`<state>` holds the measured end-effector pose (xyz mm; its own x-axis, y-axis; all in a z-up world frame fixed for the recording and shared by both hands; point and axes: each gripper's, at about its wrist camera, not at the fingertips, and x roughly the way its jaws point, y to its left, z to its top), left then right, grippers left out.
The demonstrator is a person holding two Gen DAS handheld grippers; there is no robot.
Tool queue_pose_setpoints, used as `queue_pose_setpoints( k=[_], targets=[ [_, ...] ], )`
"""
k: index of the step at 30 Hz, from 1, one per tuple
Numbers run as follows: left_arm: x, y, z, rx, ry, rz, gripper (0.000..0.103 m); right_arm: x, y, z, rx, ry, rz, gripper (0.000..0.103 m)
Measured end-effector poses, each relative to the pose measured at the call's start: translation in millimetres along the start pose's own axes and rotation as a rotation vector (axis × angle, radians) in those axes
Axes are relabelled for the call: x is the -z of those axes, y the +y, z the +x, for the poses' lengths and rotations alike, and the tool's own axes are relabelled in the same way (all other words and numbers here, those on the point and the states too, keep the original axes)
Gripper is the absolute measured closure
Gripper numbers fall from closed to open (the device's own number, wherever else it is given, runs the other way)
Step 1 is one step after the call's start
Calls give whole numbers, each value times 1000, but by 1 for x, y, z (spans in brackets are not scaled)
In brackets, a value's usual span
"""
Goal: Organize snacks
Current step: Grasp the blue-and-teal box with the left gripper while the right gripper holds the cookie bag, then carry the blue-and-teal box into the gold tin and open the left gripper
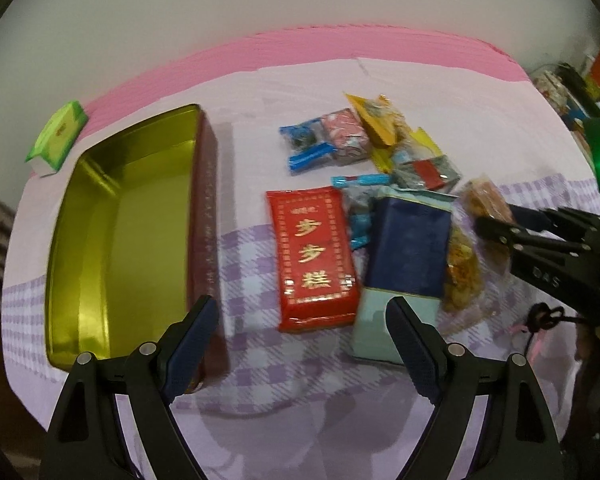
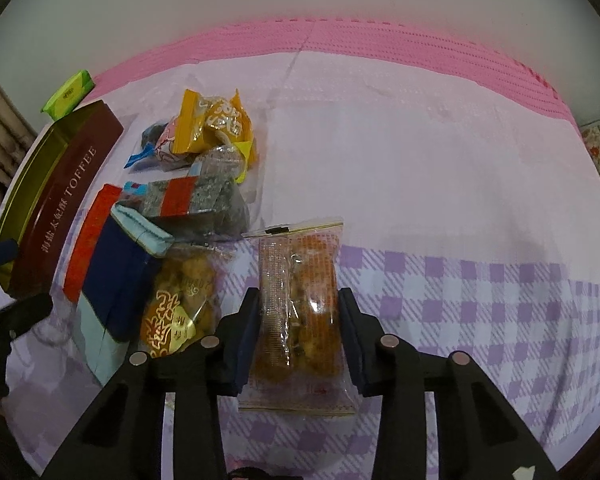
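Observation:
My right gripper (image 2: 298,300) is shut on a clear packet of orange-brown pastry (image 2: 300,268) lying on the checked cloth; its pads press both long sides. A second pastry packet with a gold label (image 2: 180,308) lies just left of it. Further left are a dark blue box (image 1: 412,248), a red box with gold characters (image 1: 312,256) and a pile of small wrapped snacks (image 1: 348,136). An open gold tin (image 1: 80,208) with a brown "TOFFEE" side (image 2: 60,200) stands at the left. My left gripper (image 1: 302,304) hangs open over the cloth between the tin and the red box, holding nothing.
A green packet (image 1: 58,132) lies beyond the tin near the pink mat (image 1: 300,52). A white wall rises behind the table. The cloth to the right of the held packet (image 2: 460,200) carries no objects. Clutter sits past the table's right edge (image 1: 596,80).

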<state>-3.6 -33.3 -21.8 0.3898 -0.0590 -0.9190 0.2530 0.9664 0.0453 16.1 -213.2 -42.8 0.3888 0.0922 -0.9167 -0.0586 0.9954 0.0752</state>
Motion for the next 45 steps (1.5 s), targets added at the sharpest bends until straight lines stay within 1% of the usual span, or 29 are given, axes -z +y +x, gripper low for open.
queue_pose_setpoints(
  k=[4, 8, 11, 15, 19, 21, 24, 27, 30, 32, 33, 34, 35, 37, 45],
  targets=[
    [-2, -9, 4, 45, 18, 24, 17, -1, -6, -1, 17, 1, 18, 68],
    [-6, -16, 11, 90, 48, 45, 17, 4, -19, -3, 44, 12, 64, 68],
    [-10, -23, 18, 103, 64, 75, 17, 10, -28, -7, 65, 19, 95, 68],
    [-13, -36, 22, 111, 75, 123, 17, 13, -33, -8, 58, 15, 113, 68],
    [-17, -43, 28, 120, 98, 141, 23, 15, -37, -10, 59, 11, 110, 68],
    [-20, -43, 33, 118, 114, 135, 24, 15, -37, -10, 51, 11, 119, 68],
    [-25, -42, 38, 145, 132, 107, 27, 14, -35, -9, 50, 11, 120, 68],
    [-29, -46, 41, 142, 130, 120, 27, 14, -35, -10, 51, 10, 120, 68],
    [-30, -49, 46, 137, 146, 120, 33, 14, -36, -10, 50, 10, 121, 68],
    [-31, -50, 47, 126, 136, 124, 36, 15, -37, -11, 49, 9, 122, 68],
    [-31, -50, 46, 128, 134, 127, 42, 15, -37, -12, 49, 9, 122, 68],
    [-31, -50, 44, 131, 128, 126, 50, 14, -37, -12, 51, 9, 122, 68],
    [-31, -50, 44, 126, 129, 124, 51, 14, -37, -12, 51, 9, 121, 67],
    [-31, -47, 44, 131, 131, 113, 53, 14, -36, -11, 52, 8, 120, 67],
    [-24, -32, 31, 152, 133, 86, 53, 14, -35, -11, 55, 7, 120, 67]
  ],
)
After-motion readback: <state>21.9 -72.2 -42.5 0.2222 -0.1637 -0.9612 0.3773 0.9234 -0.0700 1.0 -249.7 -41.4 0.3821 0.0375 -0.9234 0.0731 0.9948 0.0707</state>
